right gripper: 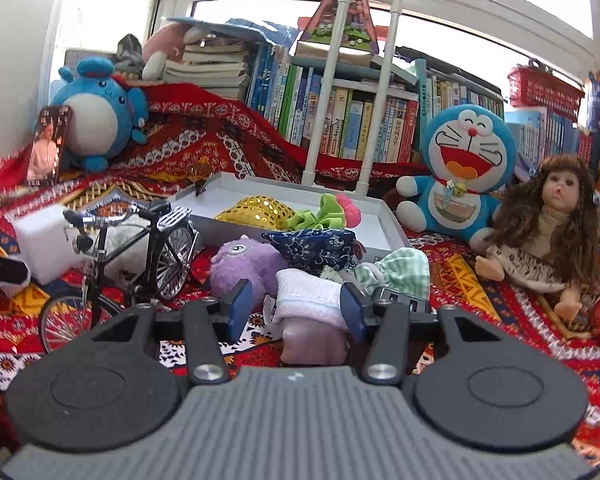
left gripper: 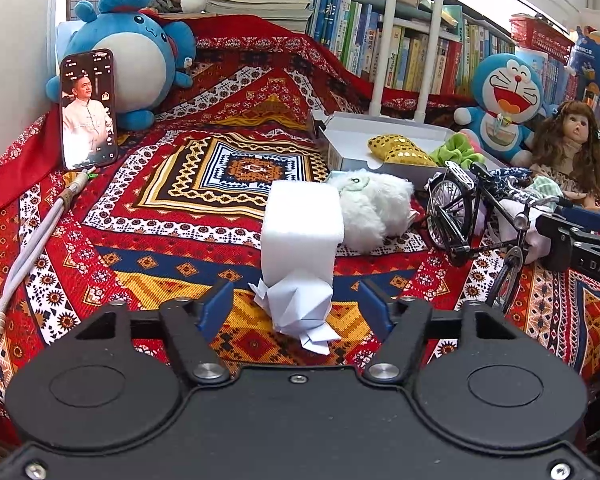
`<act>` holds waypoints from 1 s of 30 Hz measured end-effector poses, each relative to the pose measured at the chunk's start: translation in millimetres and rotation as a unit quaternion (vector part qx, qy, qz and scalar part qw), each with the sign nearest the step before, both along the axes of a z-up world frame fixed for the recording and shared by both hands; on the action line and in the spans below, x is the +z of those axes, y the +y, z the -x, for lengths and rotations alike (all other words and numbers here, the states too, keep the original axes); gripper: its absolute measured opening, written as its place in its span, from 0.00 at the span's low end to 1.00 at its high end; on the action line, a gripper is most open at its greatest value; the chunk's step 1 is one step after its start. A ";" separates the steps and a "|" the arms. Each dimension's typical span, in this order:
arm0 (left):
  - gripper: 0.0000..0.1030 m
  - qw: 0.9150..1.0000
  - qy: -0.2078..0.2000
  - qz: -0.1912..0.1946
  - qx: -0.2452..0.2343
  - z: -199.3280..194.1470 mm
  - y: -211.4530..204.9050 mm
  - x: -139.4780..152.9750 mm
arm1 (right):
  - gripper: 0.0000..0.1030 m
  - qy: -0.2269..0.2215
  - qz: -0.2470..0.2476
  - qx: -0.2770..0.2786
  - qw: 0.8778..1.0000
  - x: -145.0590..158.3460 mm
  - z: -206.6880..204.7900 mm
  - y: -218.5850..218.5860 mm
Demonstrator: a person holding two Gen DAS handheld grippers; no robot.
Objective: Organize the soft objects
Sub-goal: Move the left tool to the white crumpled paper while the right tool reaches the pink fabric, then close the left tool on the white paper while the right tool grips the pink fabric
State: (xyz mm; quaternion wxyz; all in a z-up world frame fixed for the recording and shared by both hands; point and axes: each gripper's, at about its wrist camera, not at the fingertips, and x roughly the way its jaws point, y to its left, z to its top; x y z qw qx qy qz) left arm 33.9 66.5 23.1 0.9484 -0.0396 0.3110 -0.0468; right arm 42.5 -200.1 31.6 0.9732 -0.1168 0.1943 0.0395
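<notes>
My left gripper (left gripper: 296, 310) stands open low over the patterned cloth. A crumpled white folded paper (left gripper: 300, 312) lies between its blue pads, clear of both. Just beyond it stands a white foam block (left gripper: 302, 220), with a white fluffy plush (left gripper: 374, 208) behind. My right gripper (right gripper: 296, 306) is open around a white and pink rolled sock (right gripper: 312, 300). The right pad touches the sock and the left pad stands apart from it. Beyond are a purple plush (right gripper: 240, 268), a blue floral pouch (right gripper: 320, 248) and a green checked cloth (right gripper: 404, 268).
A white tray (right gripper: 384, 216) holds a gold sequin pouch (right gripper: 260, 208) and a green scrunchie (right gripper: 320, 216). A model bicycle (right gripper: 140, 252) stands left of the right gripper. A Doraemon plush (right gripper: 464, 168), a doll (right gripper: 556, 220), a propped phone (left gripper: 88, 108) and a round blue plush (left gripper: 136, 52) line the edges.
</notes>
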 end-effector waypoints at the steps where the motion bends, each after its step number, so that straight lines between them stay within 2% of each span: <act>1: 0.60 1.000 0.001 0.000 -0.001 0.1 -0.2 -0.1 | 0.51 0.000 0.020 -0.002 1.000 0.1 -1.1 3.5; 5: 0.52 1.000 0.006 0.005 -0.004 0.5 -0.1 -2.3 | 0.50 0.007 0.078 0.001 0.997 0.5 -4.9 11.9; 12: 0.47 1.000 0.018 0.008 -0.013 0.1 -2.3 -7.8 | 0.50 0.037 0.127 0.011 0.991 -8.8 -13.8 18.5; 14: 0.46 1.000 0.022 0.007 -0.014 -0.4 -3.5 -9.6 | 0.59 0.044 0.147 0.018 0.988 -11.0 -15.7 22.5; 20: 0.42 1.000 0.018 0.001 -0.015 0.7 -6.8 -10.3 | 0.59 0.051 0.216 0.036 0.974 -11.4 -23.8 31.2; 30: 0.32 1.000 0.017 -0.002 -0.019 0.9 -6.4 -12.1 | 0.62 0.078 0.255 0.072 0.961 -16.6 -34.8 30.7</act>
